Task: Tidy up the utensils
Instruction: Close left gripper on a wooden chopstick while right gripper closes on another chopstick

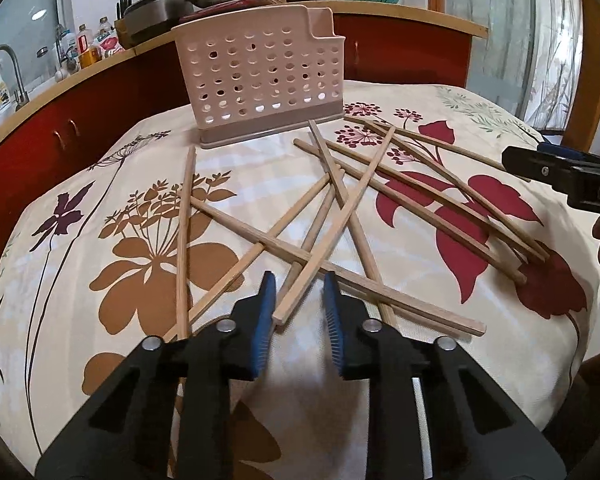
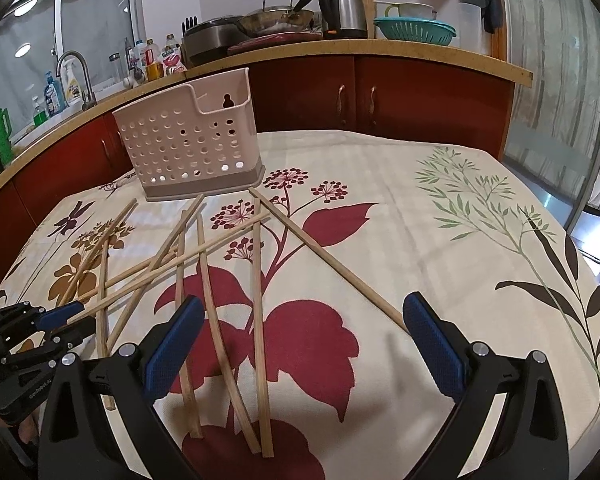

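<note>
We judge the job barely begun: the holder (image 1: 256, 80) stands upright at the far side of the table (image 2: 440, 208), and no chopsticks show above its rim or through its holes. The chopsticks (image 1: 260, 244) all lie scattered and crossed on the floral cloth in front of it. We count about 10 of them, though the overlaps make that uncertain, and 1 holder.

Our left gripper (image 1: 298, 300) has its jaws narrowed around the near end of 1 chopstick (image 1: 320, 256); a gap shows on each side, so the pads do not yet pinch it. Our right gripper (image 2: 302, 332) hovers spread wide over 3 chopsticks, holding nothing. Every chopstick is left to put away.
</note>
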Demonstrator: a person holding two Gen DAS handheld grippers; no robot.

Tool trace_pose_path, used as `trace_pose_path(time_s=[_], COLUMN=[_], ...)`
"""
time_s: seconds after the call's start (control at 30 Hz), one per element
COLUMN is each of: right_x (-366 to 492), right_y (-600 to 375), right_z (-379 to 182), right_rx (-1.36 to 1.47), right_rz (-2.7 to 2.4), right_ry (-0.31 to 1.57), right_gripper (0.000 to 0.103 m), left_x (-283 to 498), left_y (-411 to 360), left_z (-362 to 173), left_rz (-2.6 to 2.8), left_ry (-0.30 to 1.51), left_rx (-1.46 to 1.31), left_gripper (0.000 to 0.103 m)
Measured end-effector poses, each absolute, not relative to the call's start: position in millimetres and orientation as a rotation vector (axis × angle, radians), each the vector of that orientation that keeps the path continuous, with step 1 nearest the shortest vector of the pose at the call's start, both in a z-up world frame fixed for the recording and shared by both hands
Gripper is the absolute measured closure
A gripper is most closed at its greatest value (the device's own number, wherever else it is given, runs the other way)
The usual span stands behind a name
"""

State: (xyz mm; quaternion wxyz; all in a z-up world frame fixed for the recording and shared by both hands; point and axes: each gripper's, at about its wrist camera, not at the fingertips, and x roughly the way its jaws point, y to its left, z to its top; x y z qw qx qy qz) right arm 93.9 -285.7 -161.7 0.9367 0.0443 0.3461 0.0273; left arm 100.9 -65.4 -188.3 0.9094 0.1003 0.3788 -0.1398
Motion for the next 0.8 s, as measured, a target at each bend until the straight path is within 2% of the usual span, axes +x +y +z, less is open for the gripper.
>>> trace_pose_path(time_s=[0.1, 0.43, 0.8], right_x=[94.3, 95.2, 88.2], right_y=[-285.7, -285.9, -275.6], right_z=[-162.2, -164.0, -164.3], right_rx=[0.092, 0.093, 0.072], right_rz=[0.055, 0.057, 0.095], right_ry=[0.709, 0.712, 0.711], right_gripper=[0.006, 0.006, 0.006], left_x=[100.7, 96.8, 76.3], left_y=[-65.0, -68.0, -72.8], left_z=[-186.4, -187.9, -166.8], left_rz=[-0.291, -0.362, -0.397], left_ry=[0.775, 0.794, 0.704], left_rx=[0.202, 0.184, 0.204], left_gripper=[0.08, 0.097, 0.097])
